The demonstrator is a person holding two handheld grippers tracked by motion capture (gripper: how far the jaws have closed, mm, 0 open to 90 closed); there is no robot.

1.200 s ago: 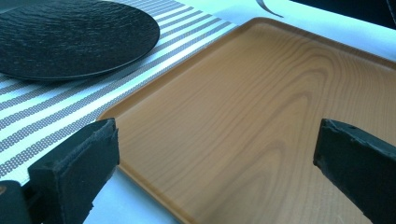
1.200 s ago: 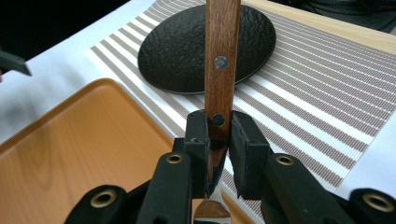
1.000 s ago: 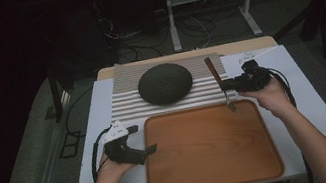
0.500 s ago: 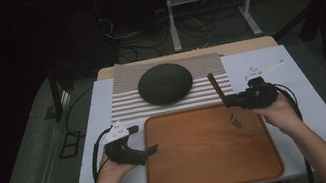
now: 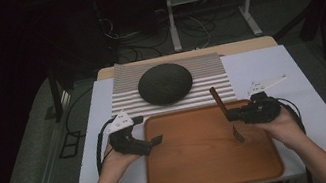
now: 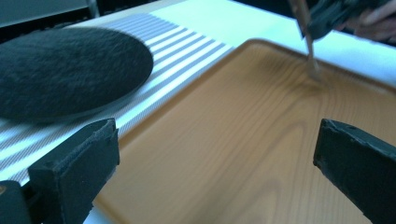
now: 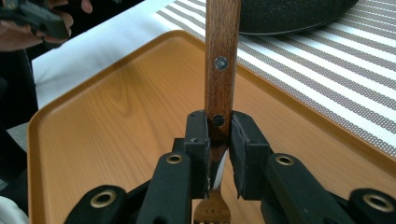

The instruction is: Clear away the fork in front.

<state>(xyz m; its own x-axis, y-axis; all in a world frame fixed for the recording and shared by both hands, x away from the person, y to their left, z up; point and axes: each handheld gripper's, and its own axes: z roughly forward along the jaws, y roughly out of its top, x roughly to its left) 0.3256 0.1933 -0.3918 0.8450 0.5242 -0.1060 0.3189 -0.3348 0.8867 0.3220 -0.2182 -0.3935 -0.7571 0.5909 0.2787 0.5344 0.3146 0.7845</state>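
Over the wooden tray (image 5: 199, 166): your right claw (image 5: 230, 115) pinches the fork (image 5: 225, 111) by its wooden handle, tines touching the tray. Step: setting it down. Next: lower flat, release. Left claw (image 5: 154, 141) spread, idle.

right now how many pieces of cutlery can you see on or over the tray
1: a wooden-handled fork, clamped in the right gripper, tines down over the right part of the tray.
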